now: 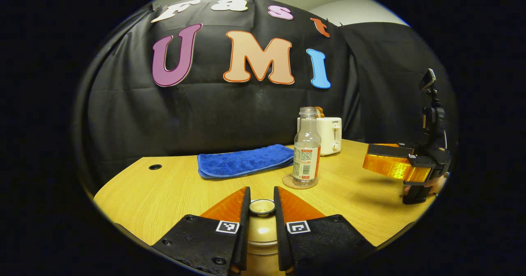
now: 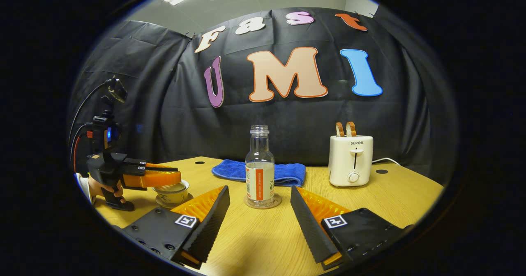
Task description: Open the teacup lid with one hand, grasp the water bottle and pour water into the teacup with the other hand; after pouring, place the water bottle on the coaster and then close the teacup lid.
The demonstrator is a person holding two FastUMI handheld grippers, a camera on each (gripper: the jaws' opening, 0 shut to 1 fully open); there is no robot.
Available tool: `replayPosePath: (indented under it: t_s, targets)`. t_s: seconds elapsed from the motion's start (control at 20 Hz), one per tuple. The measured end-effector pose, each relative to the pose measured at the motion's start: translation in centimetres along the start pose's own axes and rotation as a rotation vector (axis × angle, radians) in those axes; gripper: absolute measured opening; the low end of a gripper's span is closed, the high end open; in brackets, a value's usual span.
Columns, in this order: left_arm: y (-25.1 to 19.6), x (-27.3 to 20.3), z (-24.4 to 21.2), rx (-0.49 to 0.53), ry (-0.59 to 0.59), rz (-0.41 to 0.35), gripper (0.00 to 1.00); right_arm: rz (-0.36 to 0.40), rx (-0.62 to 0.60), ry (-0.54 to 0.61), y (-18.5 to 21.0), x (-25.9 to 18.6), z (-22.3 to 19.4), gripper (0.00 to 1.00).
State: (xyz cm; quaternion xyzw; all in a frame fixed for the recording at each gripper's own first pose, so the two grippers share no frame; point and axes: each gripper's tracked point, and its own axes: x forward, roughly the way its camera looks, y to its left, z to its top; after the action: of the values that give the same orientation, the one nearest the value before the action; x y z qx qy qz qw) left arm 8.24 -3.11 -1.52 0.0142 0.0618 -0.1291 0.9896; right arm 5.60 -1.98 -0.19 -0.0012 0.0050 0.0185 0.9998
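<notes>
A tan teacup (image 2: 171, 194) on a saucer stands at the table's left. Its lid (image 1: 262, 231) lies right under my left gripper (image 1: 262, 189), whose fingers press on both sides of the lid's round knob (image 1: 262, 207). The right gripper view shows that left gripper (image 2: 177, 175) level over the cup, held by a hand. A clear, capless water bottle (image 1: 307, 148) with a white and red label stands upright on a round coaster (image 1: 289, 182). My right gripper (image 2: 259, 188) is open, with the bottle (image 2: 259, 165) and its coaster (image 2: 273, 204) just ahead between the fingers, apart from them.
A folded blue towel (image 1: 244, 161) lies behind the bottle. A white toaster (image 2: 350, 160) with two slices of toast stands at the back right, its cable trailing off. Cable holes (image 2: 381, 171) dot the wooden table (image 1: 164, 194). The right gripper (image 1: 365, 157) hovers at the table's right.
</notes>
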Motion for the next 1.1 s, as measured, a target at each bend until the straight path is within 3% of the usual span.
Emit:
replayPosePath:
  t_s: [0.35,0.4,0.9,1.0,1.1]
  targets:
    - [0.1,0.0,-0.1,0.001,0.005,0.003,0.28,0.007,0.000,0.000,0.1,0.0,0.0,0.95]
    - [0.1,0.1,-0.1,0.002,0.007,0.004,0.28,0.007,0.000,0.000,0.1,0.0,0.0,0.92]
    - [0.4,-0.2,0.1,-0.010,-0.005,0.019,0.33,0.009,0.000,0.000,0.2,0.0,0.0,0.92]
    - [0.5,-0.4,0.2,-0.014,-0.007,0.025,0.46,0.009,0.000,0.000,0.1,0.0,0.0,0.95]
    - [1.0,-0.6,0.2,-0.023,-0.013,0.046,0.68,0.009,-0.001,0.001,0.1,0.0,0.0,0.92]
